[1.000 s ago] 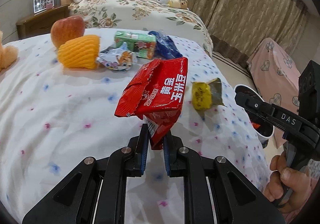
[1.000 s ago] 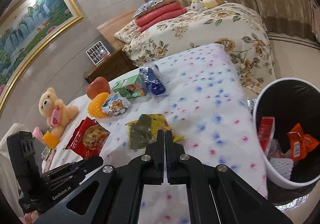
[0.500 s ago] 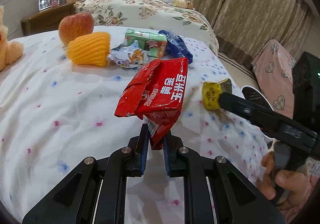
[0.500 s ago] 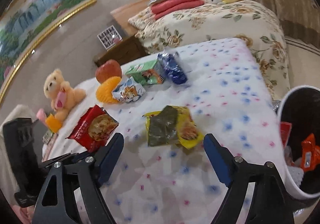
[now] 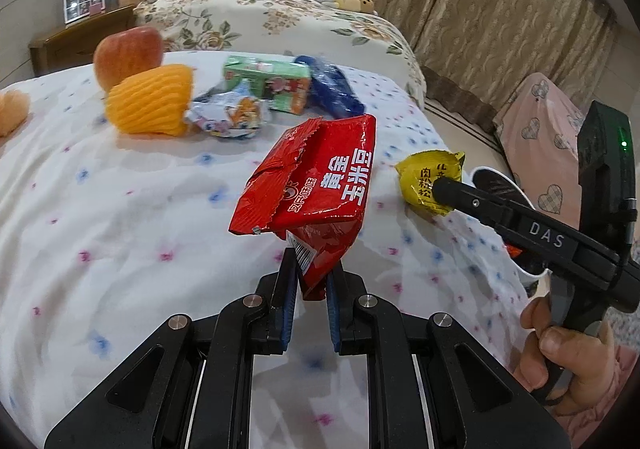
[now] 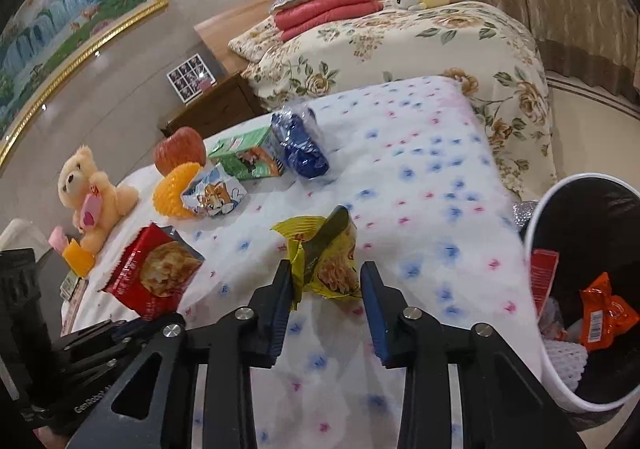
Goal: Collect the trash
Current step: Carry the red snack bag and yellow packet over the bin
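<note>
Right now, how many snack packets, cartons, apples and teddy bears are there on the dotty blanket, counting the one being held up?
Snack packets: 4 (red packet, yellow packet, cartoon packet, blue packet)
Cartons: 1 (green carton)
Apple: 1
Teddy bear: 1
Total: 7

Yellow wrapper (image 6: 328, 261) between tool (image 6: 326, 281) jaws
</note>
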Demonstrator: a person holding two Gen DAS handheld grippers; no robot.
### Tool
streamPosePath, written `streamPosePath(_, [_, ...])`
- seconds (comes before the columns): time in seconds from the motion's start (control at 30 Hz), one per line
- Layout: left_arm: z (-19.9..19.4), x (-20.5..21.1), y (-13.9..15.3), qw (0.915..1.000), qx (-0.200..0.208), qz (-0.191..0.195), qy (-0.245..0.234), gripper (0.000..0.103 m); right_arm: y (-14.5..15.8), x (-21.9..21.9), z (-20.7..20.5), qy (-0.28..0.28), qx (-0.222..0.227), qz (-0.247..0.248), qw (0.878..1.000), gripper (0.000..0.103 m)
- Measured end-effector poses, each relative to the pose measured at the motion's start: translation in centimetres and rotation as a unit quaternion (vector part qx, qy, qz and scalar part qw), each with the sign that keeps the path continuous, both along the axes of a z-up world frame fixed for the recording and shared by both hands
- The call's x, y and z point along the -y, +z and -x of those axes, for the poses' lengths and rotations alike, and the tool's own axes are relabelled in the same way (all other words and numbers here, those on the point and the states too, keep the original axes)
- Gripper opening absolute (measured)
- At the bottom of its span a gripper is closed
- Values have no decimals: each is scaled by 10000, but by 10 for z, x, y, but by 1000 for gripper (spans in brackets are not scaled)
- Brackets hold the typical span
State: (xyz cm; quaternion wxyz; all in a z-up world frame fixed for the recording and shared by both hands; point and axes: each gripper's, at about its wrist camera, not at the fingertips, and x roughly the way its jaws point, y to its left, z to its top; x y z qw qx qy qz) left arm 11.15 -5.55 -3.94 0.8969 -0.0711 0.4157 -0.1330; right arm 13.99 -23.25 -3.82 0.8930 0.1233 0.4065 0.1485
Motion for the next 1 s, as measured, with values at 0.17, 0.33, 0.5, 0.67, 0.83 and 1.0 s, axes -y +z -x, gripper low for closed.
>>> streamPosePath(0.17, [0, 19, 3, 9998, 13, -19, -192, 12, 6, 21, 7, -204, 25, -174, 9996, 34])
streamPosePath(0.33, [-2, 43, 7, 9990, 43, -58, -435, 12, 12, 47, 16, -435, 95, -247, 9987, 34])
streamPosePath(0.5, [-2, 69, 10, 9975, 70, -74, -695, 12, 16, 76, 25, -702, 131, -253, 9971, 34])
streamPosePath(0.67, [-4, 97, 13, 9952, 90, -136, -967, 12, 15, 102, 33, -945, 115, -273, 9951, 34])
streamPosePath(0.83, [-6, 121, 15, 9926, 104, -188, -1199, 12, 13, 126, 41, -1186, 101, -284, 9925, 34])
streamPosePath(1.0, [-9, 145, 16, 9897, 96, -212, -1414, 12, 13, 150, 46, -1416, 98, -304, 9894, 34])
